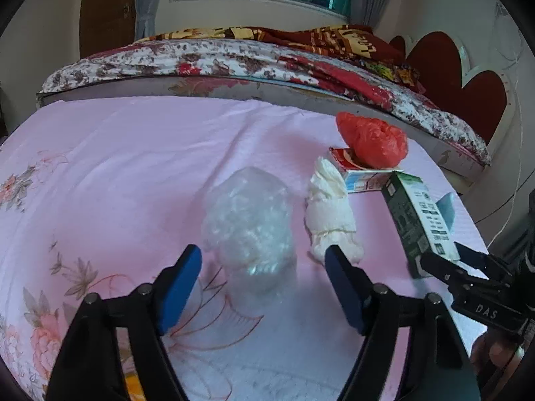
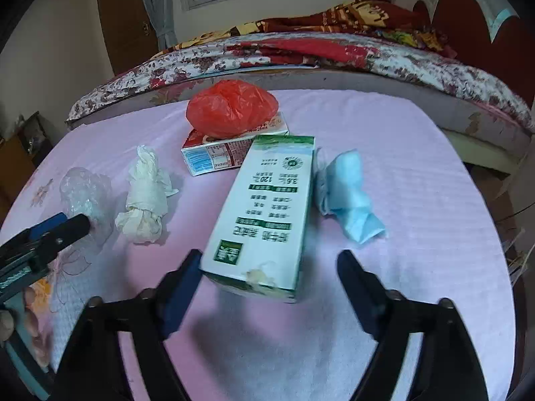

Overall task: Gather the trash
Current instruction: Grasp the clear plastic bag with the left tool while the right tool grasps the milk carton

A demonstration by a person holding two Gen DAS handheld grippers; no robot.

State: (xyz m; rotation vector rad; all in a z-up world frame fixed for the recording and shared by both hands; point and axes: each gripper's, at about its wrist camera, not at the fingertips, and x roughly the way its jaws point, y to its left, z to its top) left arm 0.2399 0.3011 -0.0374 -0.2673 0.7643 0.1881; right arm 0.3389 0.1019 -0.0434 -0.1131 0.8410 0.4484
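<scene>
Five pieces of trash lie on the pink floral cloth [image 2: 418,173]. A green-and-white carton [image 2: 264,214] lies at centre of the right wrist view, its near end between the spread fingers of the right gripper [image 2: 267,267]; the left pad sits at the carton's corner, the right pad stands clear, so nothing is gripped. Just right of it lies a crumpled blue tissue [image 2: 347,193]. Behind it, a red-and-white carton [image 2: 214,158] carries a red plastic bag [image 2: 230,108]. Left of centre lies a white tissue wad [image 2: 145,197]. In the left wrist view, the left gripper [image 1: 264,260] stands unclenched astride a clear plastic bundle [image 1: 249,220], pads apart from it. A bed [image 1: 217,63] fills the upper frame.
</scene>
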